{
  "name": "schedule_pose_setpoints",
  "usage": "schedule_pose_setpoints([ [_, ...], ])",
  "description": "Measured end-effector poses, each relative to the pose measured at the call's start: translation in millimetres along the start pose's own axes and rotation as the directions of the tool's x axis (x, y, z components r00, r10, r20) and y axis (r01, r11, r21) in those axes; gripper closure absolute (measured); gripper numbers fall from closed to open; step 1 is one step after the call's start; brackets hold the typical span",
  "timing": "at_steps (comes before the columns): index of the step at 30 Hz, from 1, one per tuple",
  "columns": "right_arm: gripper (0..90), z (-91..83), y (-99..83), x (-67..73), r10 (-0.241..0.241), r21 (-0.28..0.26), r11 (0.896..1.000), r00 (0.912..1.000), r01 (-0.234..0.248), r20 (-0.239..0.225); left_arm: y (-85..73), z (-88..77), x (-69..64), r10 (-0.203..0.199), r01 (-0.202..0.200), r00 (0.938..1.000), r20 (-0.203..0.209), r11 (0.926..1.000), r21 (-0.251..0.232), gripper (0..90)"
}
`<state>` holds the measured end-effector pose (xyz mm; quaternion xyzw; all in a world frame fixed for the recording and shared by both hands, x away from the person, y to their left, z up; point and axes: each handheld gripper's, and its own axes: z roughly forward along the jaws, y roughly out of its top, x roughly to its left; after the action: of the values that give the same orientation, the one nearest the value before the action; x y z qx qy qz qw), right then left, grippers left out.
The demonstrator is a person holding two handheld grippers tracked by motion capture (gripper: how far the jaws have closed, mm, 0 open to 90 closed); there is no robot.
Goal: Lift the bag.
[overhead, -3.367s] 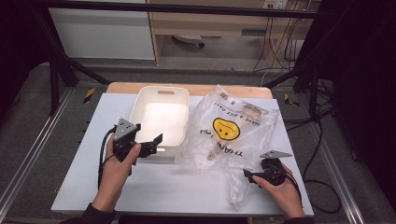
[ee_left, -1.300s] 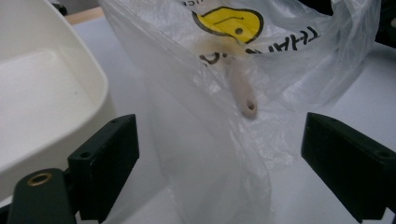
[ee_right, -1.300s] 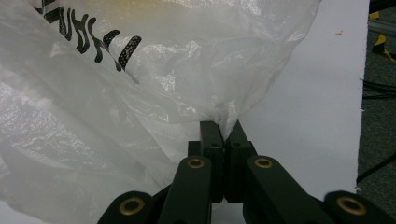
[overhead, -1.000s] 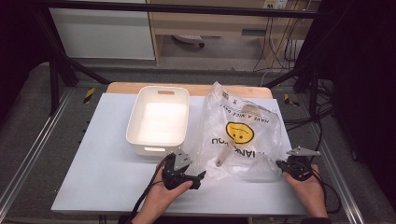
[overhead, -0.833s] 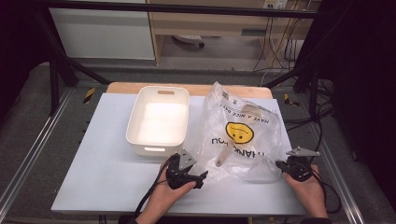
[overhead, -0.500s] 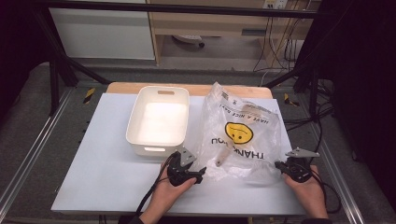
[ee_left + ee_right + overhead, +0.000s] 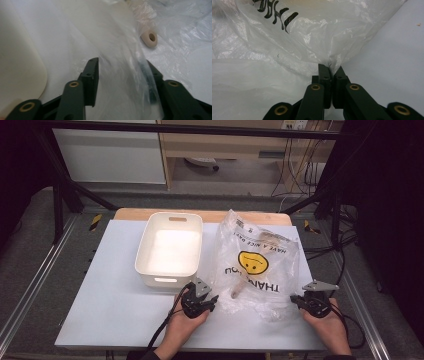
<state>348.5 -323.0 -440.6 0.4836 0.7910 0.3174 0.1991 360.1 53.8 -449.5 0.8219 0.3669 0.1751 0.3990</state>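
1. The clear plastic bag (image 7: pixel 257 265), printed with a yellow smiley and black lettering, lies on the white surface (image 7: pixel 110 305) just to the right of the white bin (image 7: pixel 170 249), its near edge between the two hands.
2. The right gripper (image 7: pixel 331 70) is pinched fully together on a gathered corner of the bag's film; in the high view it (image 7: pixel 300 299) sits at the bag's near right edge. Only a small tuft is caught, so a sharp pull could tear the thin film or let it slide out.
3. The left gripper (image 7: pixel 122 75) is partway shut and its jaws have just been closing. A fold of the bag's film lies between them and is draped over the right-hand jaw, but the pads do not yet seem to press on it. In the high view this gripper (image 7: pixel 212 299) is at the bag's near left edge, close to the bin's front wall.
4. The film may bunch or slip aside as the jaws meet, leaving the left gripper with one layer, both layers or nothing. Catching both layers would keep the mouth shut.
5. A pale wooden handle (image 7: pixel 149 38) with a hole in its end lies inside the bag (image 7: pixel 239 287). If the bag is lifted or tilted unevenly, it could slide and spill out.
6. The bin is very near the left hand, so a sideways tug could knock it.
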Motion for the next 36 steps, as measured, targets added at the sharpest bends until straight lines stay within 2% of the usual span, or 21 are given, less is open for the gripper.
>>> schedule_pose_setpoints([
  [2, 88.1, 0.1, 0.0, 0.7, -0.001, -0.003, 1.0, 1.0, 0.001, -0.004, -0.5, 2.5, 1.4, -0.015, 0.015, 0.9999, 0.004, 0.9999, 0.004, 65.0],
  [5, 83.3, 0.3, -0.2, 1.6, 0.009, -0.002, 1.0, 0.9998, -0.009, -0.02, -2.9, 4.6, 3.5, -0.016, 0.016, 0.9996, 0.021, 0.9998, 0.013, 76.3],
  [7, 75.7, 0.6, 0.1, 3.1, 0.004, -0.004, 1.0, 0.9995, -0.004, -0.031, -5.2, 2.7, 5.4, -0.02, 0.019, 0.9994, 0.029, 0.9998, 0.01, 82.3],
  [10, 58.8, 0.9, 2.0, 5.6, 0.032, -0.014, 0.999, 0.9984, -0.033, -0.046, -7.2, -1.5, 8.5, -0.036, 0.036, 0.9979, 0.054, 0.9993, -0.003, 87.9],
  [12, 47.8, 0.3, 2.8, 6.4, 0.042, -0.019, 0.999, 0.9978, -0.043, -0.052, -7.7, -4.2, 8.2, -0.035, 0.036, 0.9973, 0.065, 0.9993, -0.007, 89.0],
  [15, 31.4, -2.3, 0.9, 9.4, 0.051, -0.039, 0.998, 0.9983, -0.052, -0.028, -8.7, -8.4, 6.0, -0.03, 0.03, 0.9959, 0.086, 0.9995, -0.007, 89.8],
  [18, 20.8, -3.6, -3.3, 11.5, 0.052, -0.053, 0.997, 0.9985, -0.053, -0.016, -10.1, -13.3, 3.4, -0.017, 0.017, 0.9952, 0.097, 0.9998, -0.006, 90.0],
  [21, 13.8, -2.9, -8.7, 14.0, 0.06, -0.041, 0.997, 0.9977, -0.062, -0.031, -11.5, -17.9, 3.2, -0.015, 0.015, 0.9947, 0.101, 0.9999, -0.006, 90.0],
  [26, 9.9, -3.1, -17.5, 15.8, 0.064, -0.031, 0.997, 0.9971, -0.066, -0.04, -15.6, -21.9, 5.8, -0.007, 0.007, 0.9958, 0.091, 1.0, 0.003, 90.0],
  [31, 8.1, 0.0, -24.5, 19.9, 0.039, -0.009, 0.999, 0.9987, -0.04, -0.033, -18.4, -24.3, 13.7, -0.025, 0.024, 0.9967, 0.078, 0.9997, 0.009, 90.0],
  [34, 10.7, 0.7, -23.9, 22.0, 0.025, -0.007, 1.0, 0.9993, -0.026, -0.029, -18.5, -25.1, 16.2, -0.029, 0.028, 0.9966, 0.078, 0.9995, 0.013, 90.0],
  [36, 15.9, 1.2, -22.8, 25.1, 0.005, -0.009, 1.0, 0.9995, -0.005, -0.032, -19.0, -24.4, 16.5, -0.031, 0.03, 0.9965, 0.078, 0.9994, 0.015, 90.0],
])
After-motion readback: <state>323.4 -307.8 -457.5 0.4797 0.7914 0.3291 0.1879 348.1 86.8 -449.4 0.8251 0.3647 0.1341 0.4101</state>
